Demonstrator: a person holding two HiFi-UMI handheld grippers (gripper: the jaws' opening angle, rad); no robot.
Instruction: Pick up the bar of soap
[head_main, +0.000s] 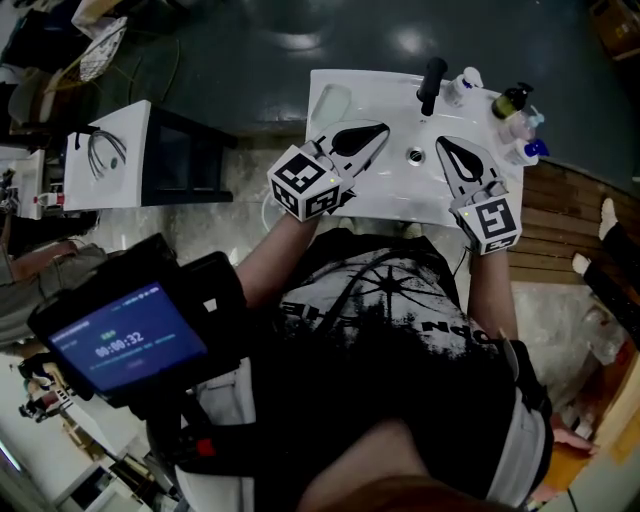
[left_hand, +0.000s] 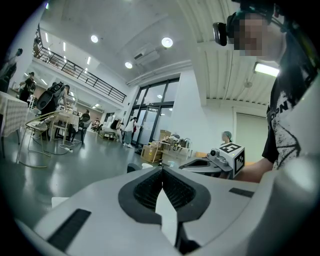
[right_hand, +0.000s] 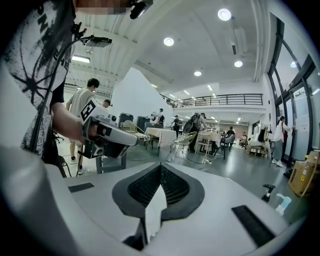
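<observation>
left gripper (head_main: 383, 129) and right gripper (head_main: 441, 143), both fully closed and empty: each gripper view shows the ribbed pads meeting along a single seam with nothing between them. the two are held side by side over the white sink (head_main: 400, 198), tips aimed at its far edge and tilted only slightly down, one on either side of the drain (head_main: 415, 155); the head view shows neither touching the basin. this reads as a ready pose in front of the work rather than a grasp, so the pick-up appears not yet begun. the bar of soap (head_main: 330, 102) is judged to be the pale oblong lying on the far left corner of the sink rim, beyond and a little left of the left gripper and apart from it. a black tap (head_main: 432, 84) stands at the far middle, and a cluster of bottles (head_main: 515, 102) fills the far right corner, well apart from the soap. with the soap on the left, the left gripper is the nearer one; it would need to open wide before closing across the bar, and a smooth, possibly wet bar could slip from the pads
</observation>
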